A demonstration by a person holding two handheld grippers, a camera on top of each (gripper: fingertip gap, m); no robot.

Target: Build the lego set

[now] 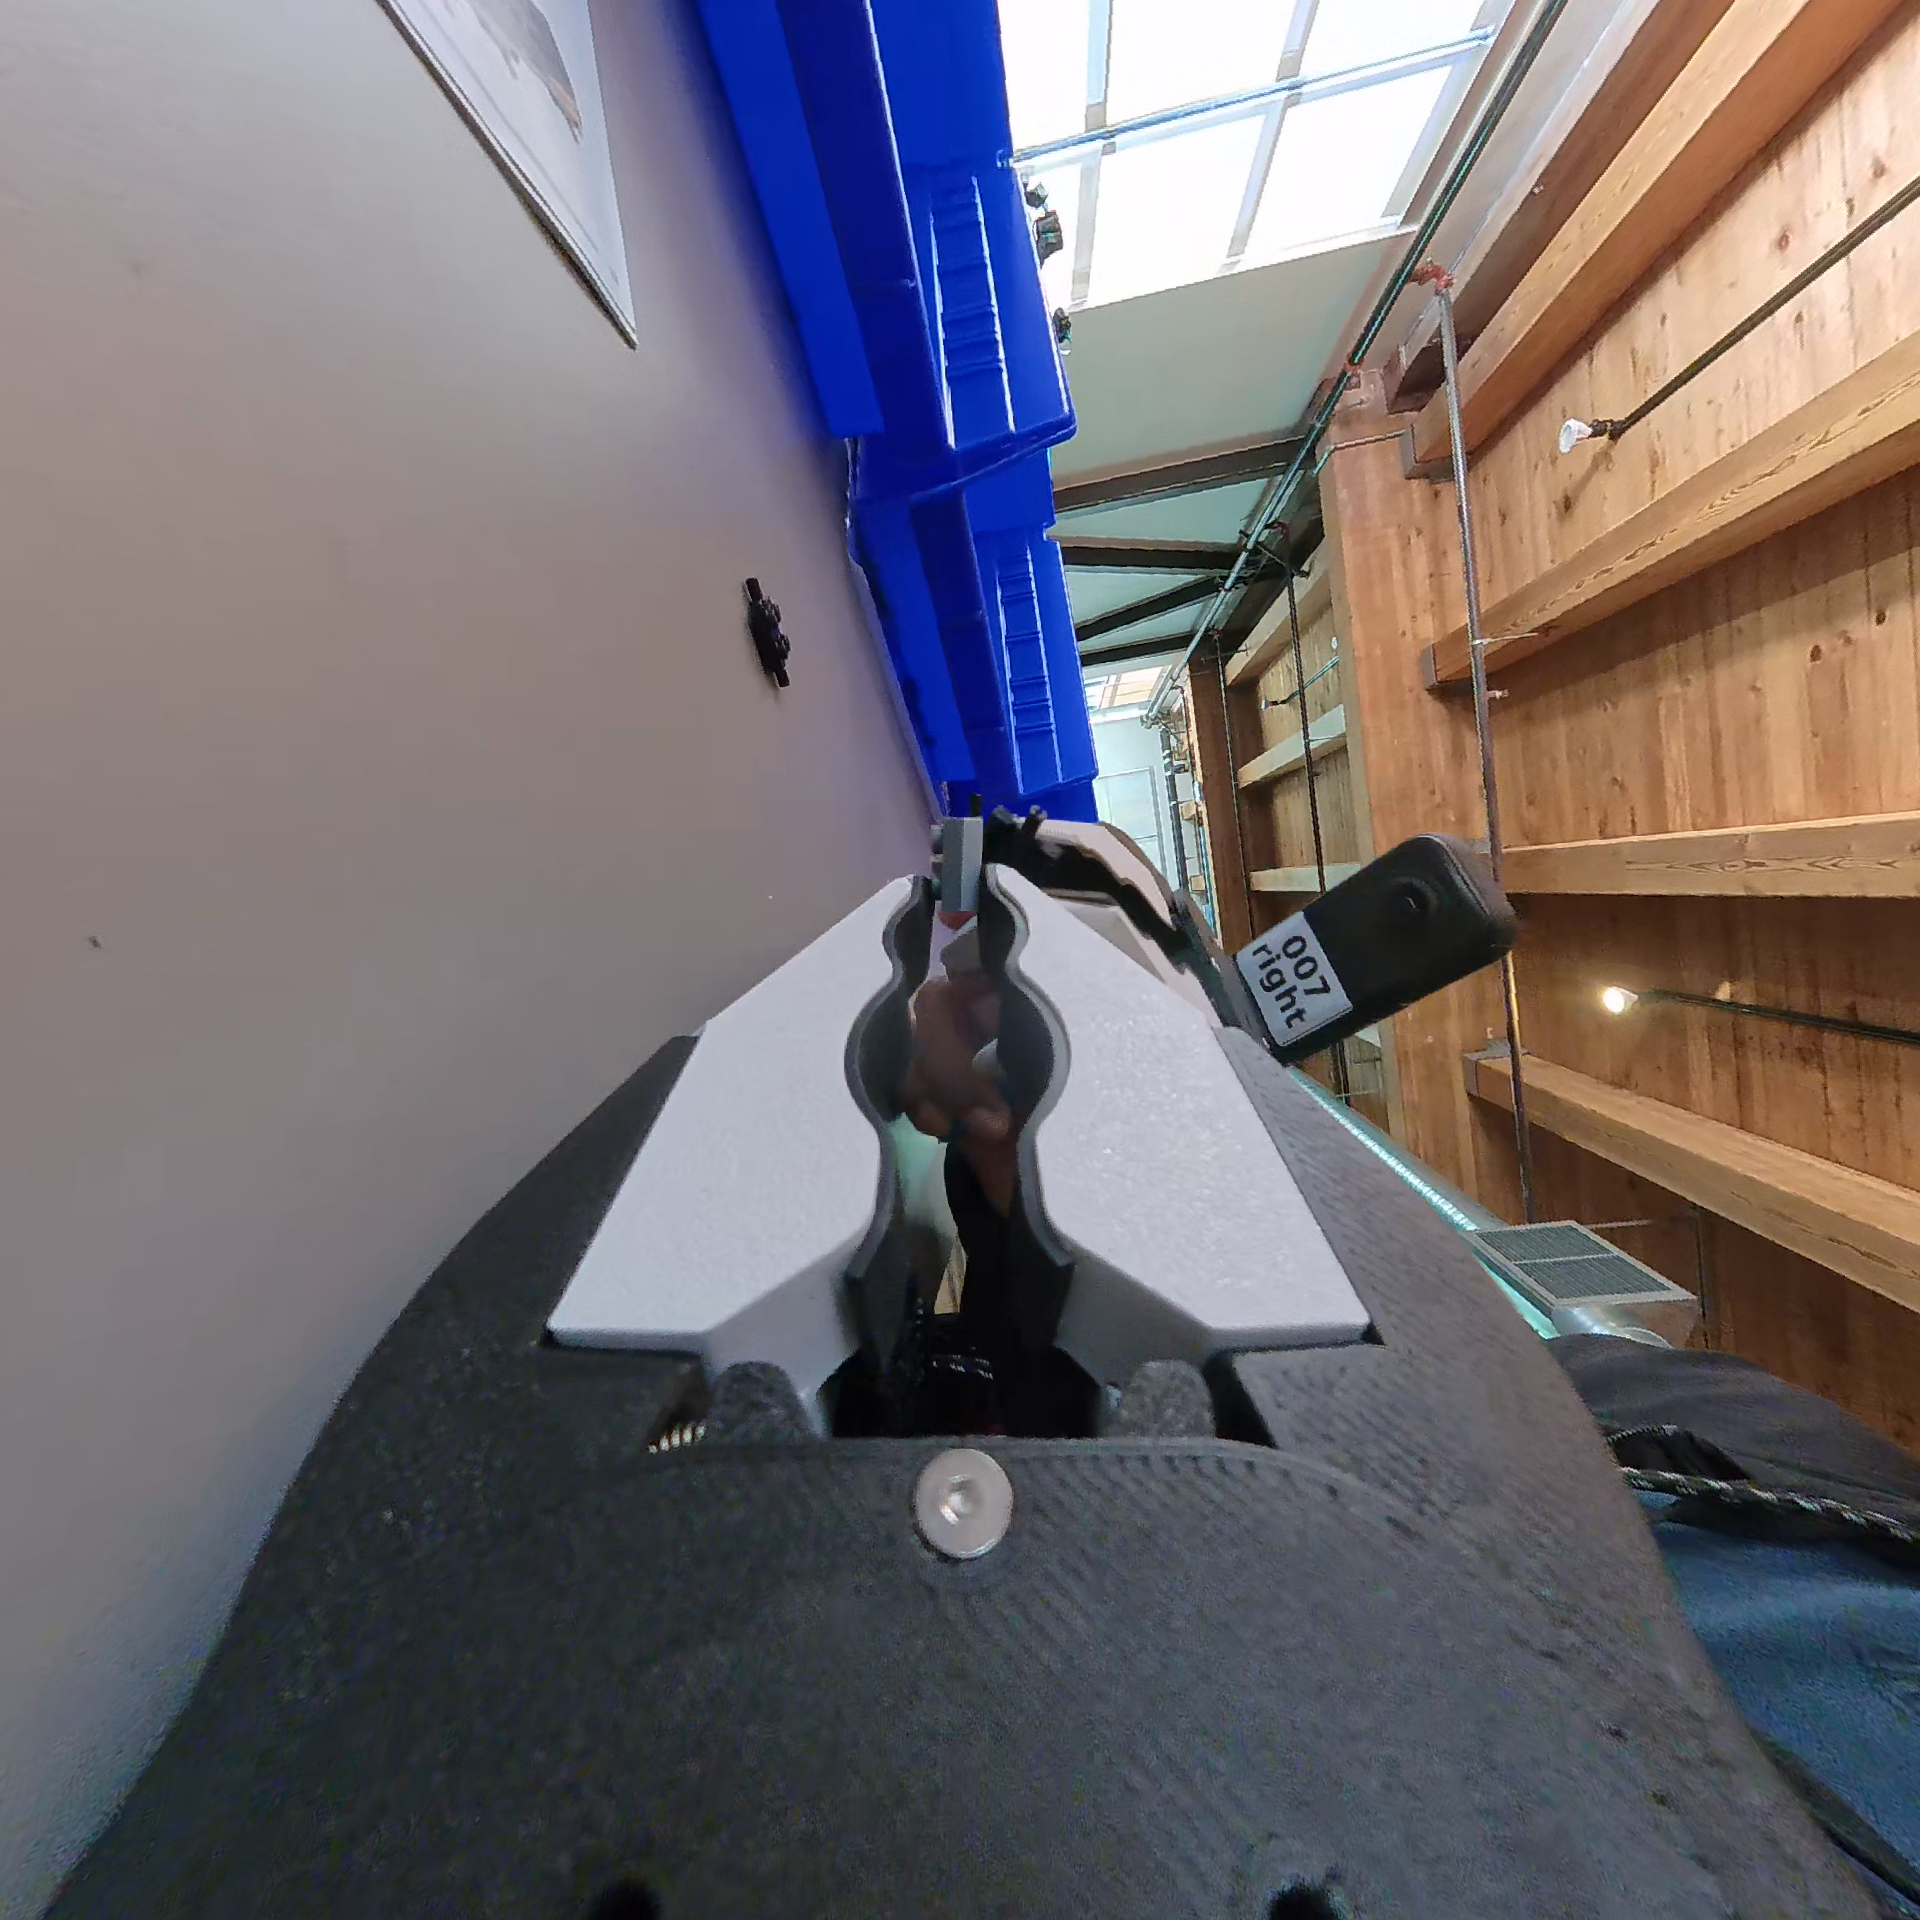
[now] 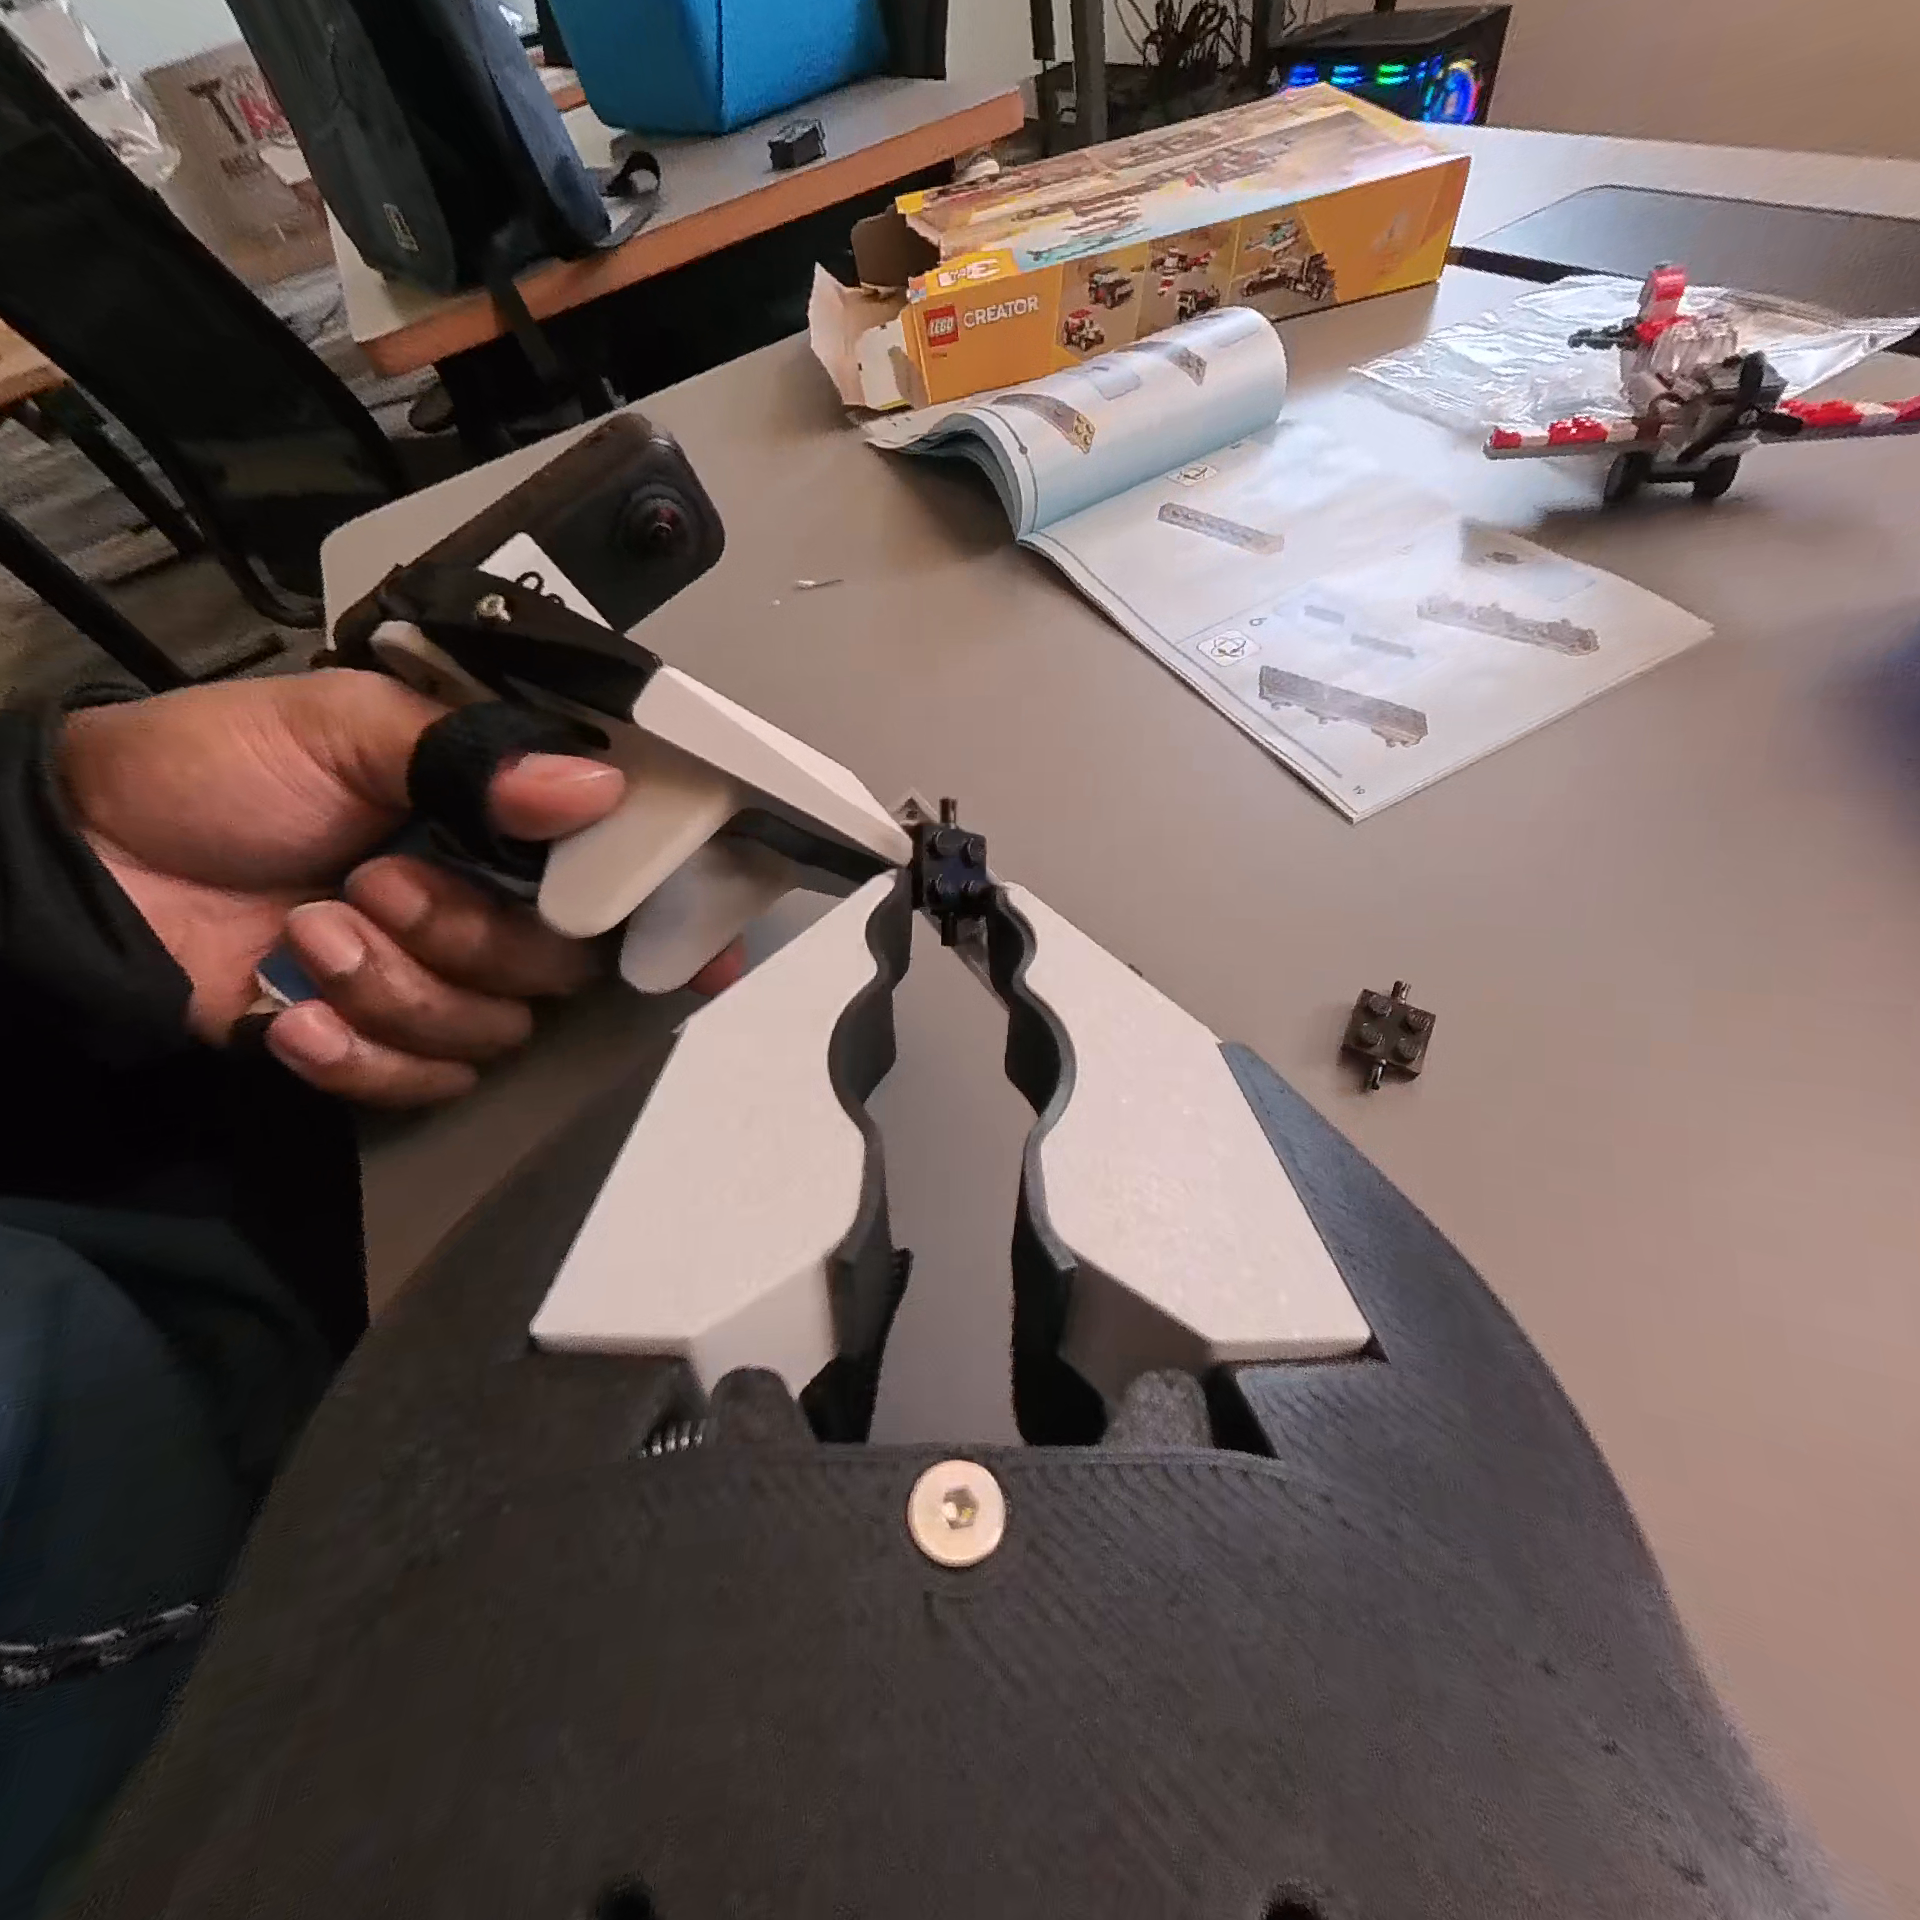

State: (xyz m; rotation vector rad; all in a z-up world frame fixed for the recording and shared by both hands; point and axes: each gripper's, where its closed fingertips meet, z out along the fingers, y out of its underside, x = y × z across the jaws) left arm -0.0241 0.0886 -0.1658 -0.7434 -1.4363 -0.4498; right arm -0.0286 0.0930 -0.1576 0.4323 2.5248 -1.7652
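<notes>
My left gripper [image 1: 958, 883] is shut on a small grey lego piece [image 1: 958, 862] at its fingertips. In the right wrist view a hand holds that gripper [image 2: 896, 834] at the left, with its tip against a black axle plate [image 2: 951, 871]. My right gripper [image 2: 948, 891] is shut on that black axle plate and holds it above the grey table [image 2: 1351, 1195]. The two pieces meet at the tips; I cannot tell whether they are joined. A second black axle plate [image 2: 1387, 1032] lies on the table to the right, and it also shows in the left wrist view [image 1: 767, 644].
An open instruction booklet [image 2: 1299, 582] and a yellow lego box [image 2: 1174, 260] lie at the back. A red and white lego plane [image 2: 1683, 416] stands on a clear bag at the far right. Blue bins [image 1: 977, 416] stand along the table's edge in the left wrist view. The grippers are tip to tip, or close to it.
</notes>
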